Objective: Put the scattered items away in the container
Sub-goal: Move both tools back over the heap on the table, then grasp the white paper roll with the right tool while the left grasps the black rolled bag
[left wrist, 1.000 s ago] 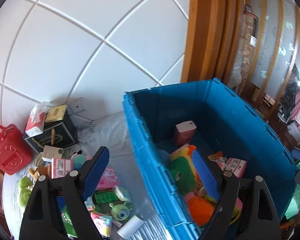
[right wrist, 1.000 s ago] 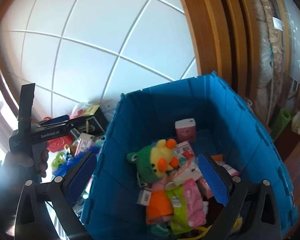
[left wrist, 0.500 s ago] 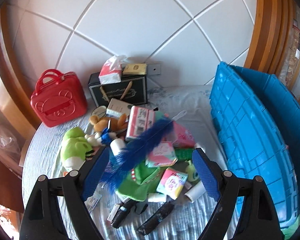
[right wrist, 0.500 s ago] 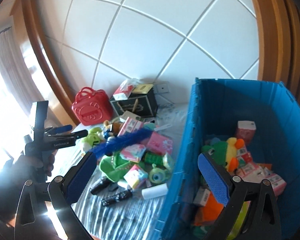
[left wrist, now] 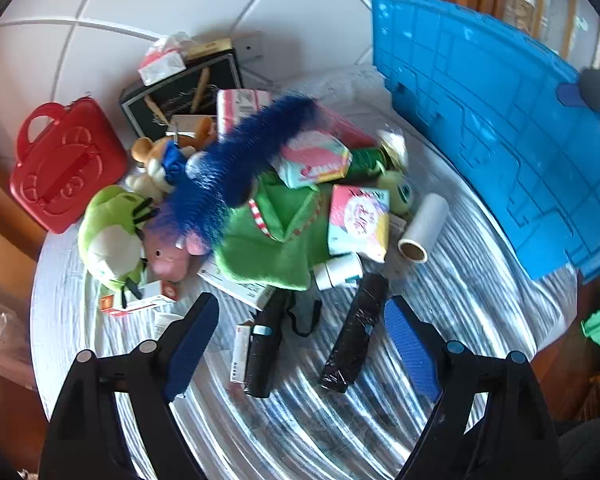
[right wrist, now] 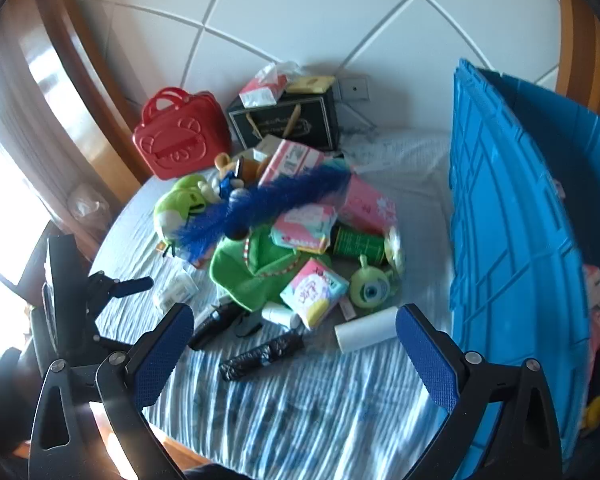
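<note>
The scattered pile lies on the striped cloth left of the blue crate (left wrist: 500, 120). In it are a blue feather duster (left wrist: 240, 168), a green frog plush (left wrist: 112, 232), a green cloth (left wrist: 276, 232), a pink-white packet (left wrist: 358, 220), a white roll (left wrist: 424, 222) and two black wrapped sticks (left wrist: 356, 340). My left gripper (left wrist: 300, 316) hangs open just above the nearer black stick (left wrist: 264, 344), holding nothing. My right gripper (right wrist: 294, 320) is open and empty too, over the black stick (right wrist: 260, 354) and white roll (right wrist: 366, 332). The crate (right wrist: 512, 240) stands to its right.
A red carry case (left wrist: 66, 164) and a black box (left wrist: 184, 92) topped with a tissue pack stand behind the pile against the white wall. Wooden framing curves around the left edge. Pink packets (right wrist: 596, 292) show inside the crate. One blue finger (right wrist: 134, 284) of my left gripper shows at the left.
Both views have swung from the crate's inside to the pile on the cloth. Both grippers have come down and closer to the items. Their jaws stayed wide.
</note>
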Demonstrator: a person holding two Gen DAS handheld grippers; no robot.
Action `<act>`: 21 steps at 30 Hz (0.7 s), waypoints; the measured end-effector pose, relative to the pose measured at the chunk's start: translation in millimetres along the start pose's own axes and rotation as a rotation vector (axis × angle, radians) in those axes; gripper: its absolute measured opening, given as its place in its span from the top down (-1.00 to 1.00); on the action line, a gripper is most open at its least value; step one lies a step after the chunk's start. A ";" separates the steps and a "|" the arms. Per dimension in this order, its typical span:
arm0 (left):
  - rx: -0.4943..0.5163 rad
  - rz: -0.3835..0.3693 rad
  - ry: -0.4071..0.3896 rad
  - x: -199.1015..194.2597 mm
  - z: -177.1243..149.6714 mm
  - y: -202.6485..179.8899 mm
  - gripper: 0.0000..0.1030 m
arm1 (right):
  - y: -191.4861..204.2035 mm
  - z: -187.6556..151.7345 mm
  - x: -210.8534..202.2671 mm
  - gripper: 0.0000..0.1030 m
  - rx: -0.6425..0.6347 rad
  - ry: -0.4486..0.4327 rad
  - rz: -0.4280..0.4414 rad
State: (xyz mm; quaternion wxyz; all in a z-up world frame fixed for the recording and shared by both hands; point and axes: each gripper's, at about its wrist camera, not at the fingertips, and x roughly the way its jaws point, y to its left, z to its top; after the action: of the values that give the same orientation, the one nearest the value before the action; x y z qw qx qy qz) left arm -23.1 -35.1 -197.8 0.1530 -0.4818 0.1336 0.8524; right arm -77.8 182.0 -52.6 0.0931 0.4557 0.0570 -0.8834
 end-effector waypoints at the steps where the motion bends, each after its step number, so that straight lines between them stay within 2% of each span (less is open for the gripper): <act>1: 0.019 -0.021 0.008 9.3 -5.9 -3.3 -0.65 | -0.1 -5.7 11.5 -0.99 0.014 0.013 -0.022; 6: 0.085 -0.120 0.058 61.2 -29.1 -18.3 -0.65 | -10.8 -36.8 75.8 -0.98 0.121 0.110 -0.112; 12: 0.131 -0.189 0.123 118.2 -46.1 -32.0 -0.64 | -37.9 -67.1 143.0 -0.97 0.292 0.187 -0.204; 16: 0.134 -0.236 0.130 142.2 -48.6 -34.2 -0.42 | -63.0 -77.1 173.8 -0.97 0.425 0.198 -0.259; 18: 0.134 -0.259 0.131 150.1 -49.9 -35.6 -0.13 | -73.5 -79.9 185.0 -0.97 0.459 0.197 -0.303; 19: 0.137 -0.264 0.138 153.4 -50.9 -37.2 0.13 | -79.2 -81.1 189.9 -0.97 0.486 0.200 -0.315; 20: 0.143 -0.264 0.137 154.9 -52.1 -38.9 0.28 | -84.7 -81.9 194.1 -0.97 0.516 0.198 -0.318; 21: 0.148 -0.269 0.131 154.6 -52.9 -40.5 0.32 | -89.0 -81.9 197.5 -0.97 0.539 0.195 -0.328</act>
State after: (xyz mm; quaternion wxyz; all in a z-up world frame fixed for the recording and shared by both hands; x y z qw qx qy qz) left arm -41.6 2.6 -360.7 0.2920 -0.5375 0.1400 0.7786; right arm -144.1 261.9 -259.7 -0.1801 0.5312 -0.0977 -0.8221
